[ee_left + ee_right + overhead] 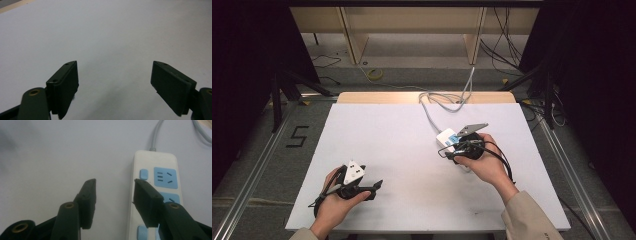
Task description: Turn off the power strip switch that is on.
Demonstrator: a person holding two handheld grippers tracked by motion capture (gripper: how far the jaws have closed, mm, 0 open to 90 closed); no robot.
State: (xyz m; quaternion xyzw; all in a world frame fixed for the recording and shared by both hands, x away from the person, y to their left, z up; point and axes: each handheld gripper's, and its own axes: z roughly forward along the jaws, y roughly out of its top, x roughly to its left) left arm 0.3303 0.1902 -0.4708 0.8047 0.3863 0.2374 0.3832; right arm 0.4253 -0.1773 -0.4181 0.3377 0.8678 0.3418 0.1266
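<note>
While the left gripper (115, 82) rests near the table's (387, 130) front-left corner with jaws spread wide over bare white surface, the right gripper (115, 195) sits over one white power strip (155, 162) right of centre, toward the right edge. Right jaws parted, nothing between them; one jaw hangs over the strip's left edge, the other over bare table. Strip count in the right gripper view: one small blue button, three blue sockets at least partly visible. One grey cord (432, 107) runs from the strip toward the far edge and coils there.
</note>
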